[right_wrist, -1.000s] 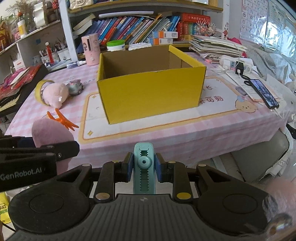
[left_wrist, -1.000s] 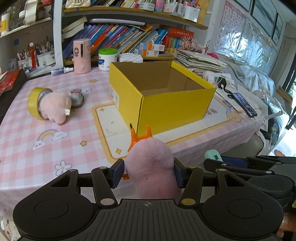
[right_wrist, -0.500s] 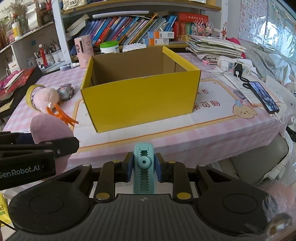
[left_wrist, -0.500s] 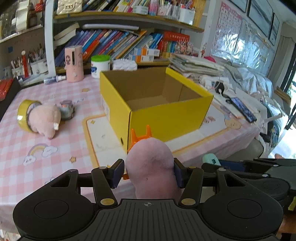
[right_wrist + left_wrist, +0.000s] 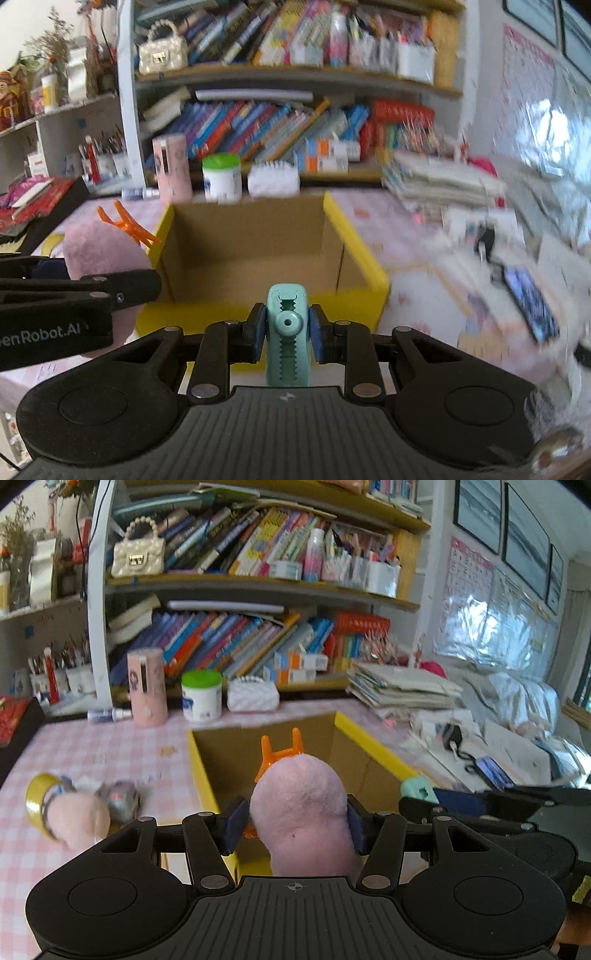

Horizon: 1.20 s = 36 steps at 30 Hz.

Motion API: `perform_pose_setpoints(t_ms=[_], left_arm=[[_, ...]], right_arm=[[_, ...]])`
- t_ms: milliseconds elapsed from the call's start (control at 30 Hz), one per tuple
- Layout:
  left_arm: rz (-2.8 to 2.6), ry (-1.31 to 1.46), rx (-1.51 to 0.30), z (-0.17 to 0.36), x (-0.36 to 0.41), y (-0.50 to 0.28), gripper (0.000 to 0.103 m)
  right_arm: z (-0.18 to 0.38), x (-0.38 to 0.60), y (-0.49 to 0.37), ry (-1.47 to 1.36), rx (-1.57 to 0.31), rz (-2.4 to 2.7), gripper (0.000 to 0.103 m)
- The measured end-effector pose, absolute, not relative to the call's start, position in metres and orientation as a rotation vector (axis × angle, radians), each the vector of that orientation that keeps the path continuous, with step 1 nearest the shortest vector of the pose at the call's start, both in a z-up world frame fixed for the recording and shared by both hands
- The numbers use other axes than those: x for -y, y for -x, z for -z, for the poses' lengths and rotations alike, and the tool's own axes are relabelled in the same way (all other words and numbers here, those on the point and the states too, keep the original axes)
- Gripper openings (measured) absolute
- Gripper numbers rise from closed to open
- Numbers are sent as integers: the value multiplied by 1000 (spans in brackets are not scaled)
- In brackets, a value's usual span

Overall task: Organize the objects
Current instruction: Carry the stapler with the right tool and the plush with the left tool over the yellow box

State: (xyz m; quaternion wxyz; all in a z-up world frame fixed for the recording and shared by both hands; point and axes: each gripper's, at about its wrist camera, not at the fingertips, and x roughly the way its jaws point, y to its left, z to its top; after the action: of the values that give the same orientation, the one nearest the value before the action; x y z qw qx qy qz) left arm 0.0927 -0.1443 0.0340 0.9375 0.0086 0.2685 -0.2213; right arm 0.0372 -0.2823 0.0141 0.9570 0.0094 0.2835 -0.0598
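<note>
Your left tool (image 5: 295,825) squeezes the pink plush toy (image 5: 301,812), your right tool (image 5: 287,338) the teal clip (image 5: 287,332); letting go too early could miss the yellow box (image 5: 369,269) at mid-frame.

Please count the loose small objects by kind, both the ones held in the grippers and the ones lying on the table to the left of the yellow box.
Pink plush toys: 2 (one in the left gripper at, one on the table)
Teal clip: 1, in the right gripper
Yellow tape roll: 1
Small grey toy: 1
Total: 5
</note>
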Motion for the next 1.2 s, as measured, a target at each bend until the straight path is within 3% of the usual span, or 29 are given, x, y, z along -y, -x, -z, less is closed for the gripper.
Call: perform_pose_setpoints(t_ms=[200,467,867,1200], left_arm=[[377,-34,-553,-32,167,-118,54],[255,-56,-642,-10,181,-159,54],[215,-128,-743,28,208,-200,54],[224,-156,-737,41,220,-214,55]], right_arm=[[-24,309,-83,56,-532,51,23],[5,316,-145,178,-603,-80,23],[60,309,-220,462,-809,-338,23],[71,309,-239,494,-982,-396,24]])
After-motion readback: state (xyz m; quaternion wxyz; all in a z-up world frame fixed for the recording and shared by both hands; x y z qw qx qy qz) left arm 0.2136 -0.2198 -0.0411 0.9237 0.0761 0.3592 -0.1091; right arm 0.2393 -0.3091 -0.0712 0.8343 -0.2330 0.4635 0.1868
